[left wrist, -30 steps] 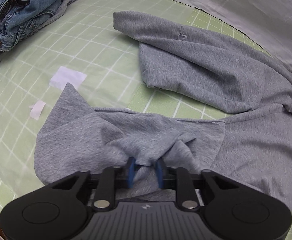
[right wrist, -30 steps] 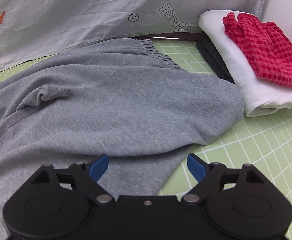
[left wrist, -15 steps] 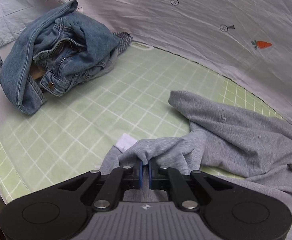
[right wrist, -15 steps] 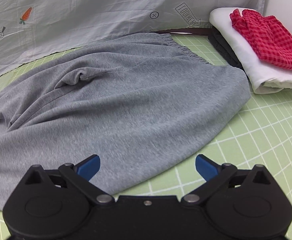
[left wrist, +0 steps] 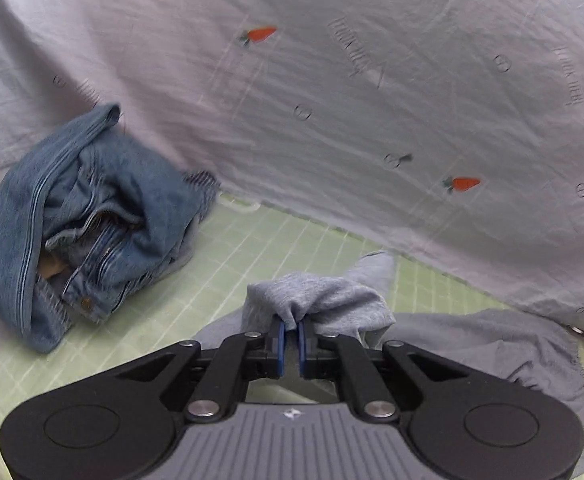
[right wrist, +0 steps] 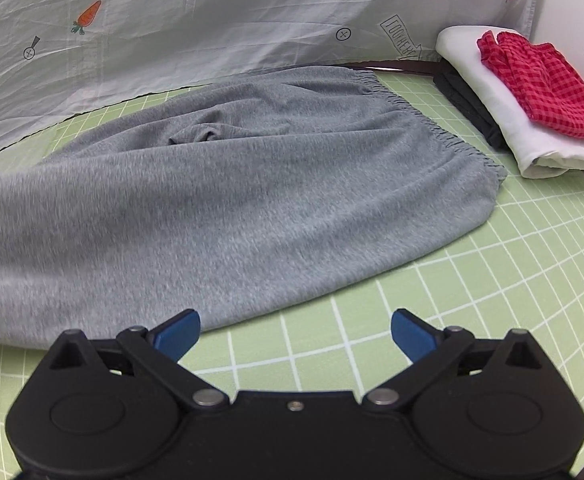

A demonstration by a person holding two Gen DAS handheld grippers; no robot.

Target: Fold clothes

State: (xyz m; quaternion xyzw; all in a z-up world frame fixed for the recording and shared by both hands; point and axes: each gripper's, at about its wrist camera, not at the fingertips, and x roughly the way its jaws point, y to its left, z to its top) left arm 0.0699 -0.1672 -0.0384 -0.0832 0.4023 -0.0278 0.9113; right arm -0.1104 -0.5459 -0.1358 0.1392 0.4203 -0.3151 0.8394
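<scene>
The left gripper has its blue pads nearly together, pinching a bunched fold of the grey garment, which rises as a small hump just ahead of the fingertips and trails away to the right over the green mat. Ahead and to the left of this gripper lies a crumpled heap of jeans, well apart from the pinched cloth; a pale sheet with carrot prints stands as a backdrop beyond. The right gripper is spread wide with nothing between its blue pads, hovering over bare mat. The garment lies spread just ahead and to its left, the near hem close to the left pad, though whether they touch is unclear; its gathered waistband sits at the far right end. Ahead and to the right of this gripper, near the waistband, is a stack of folded clothes: a dark piece at the bottom, a white one over it, and a red checked one on top.
</scene>
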